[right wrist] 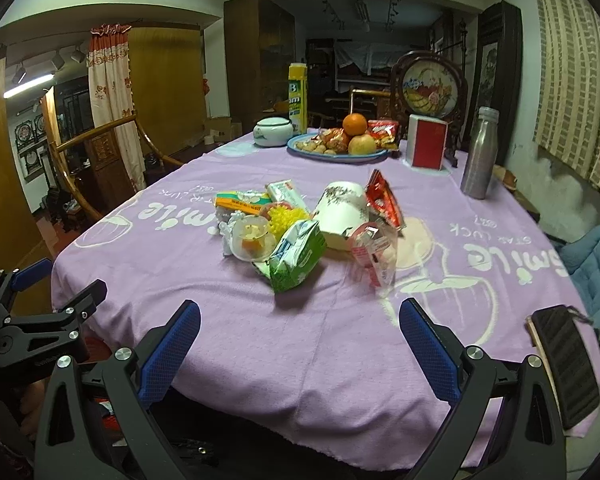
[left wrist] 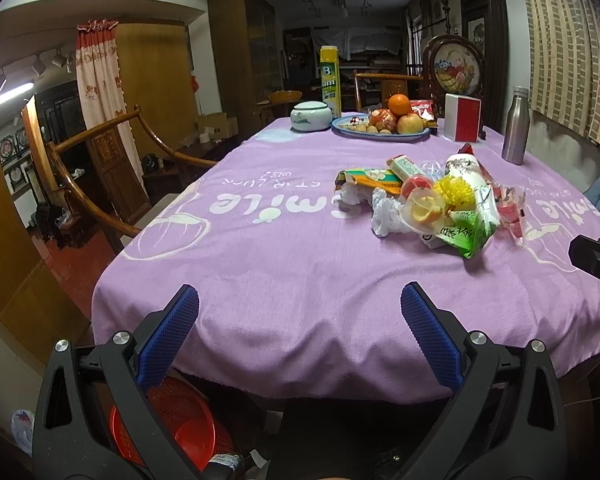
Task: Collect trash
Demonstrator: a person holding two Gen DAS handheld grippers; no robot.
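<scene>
A pile of trash (left wrist: 432,204) lies on the purple tablecloth (left wrist: 280,248): wrappers, a white paper cup (right wrist: 342,210), a green carton (right wrist: 298,254), a clear plastic cup (right wrist: 250,238), crumpled tissue (left wrist: 388,212). It also shows in the right wrist view (right wrist: 312,228). My left gripper (left wrist: 300,308) is open and empty above the table's near edge, short of the pile. My right gripper (right wrist: 300,320) is open and empty, also short of the pile. A red plastic basket (left wrist: 176,424) stands on the floor under the table's edge, below the left fingers.
At the far end stand a fruit plate (right wrist: 336,148), a white lidded jar (right wrist: 272,130), a yellow canister (right wrist: 298,98), a red-and-white box (right wrist: 428,146) and a steel bottle (right wrist: 480,152). A wooden chair (left wrist: 96,184) is at the left. A dark pouch (right wrist: 564,364) lies at the right corner.
</scene>
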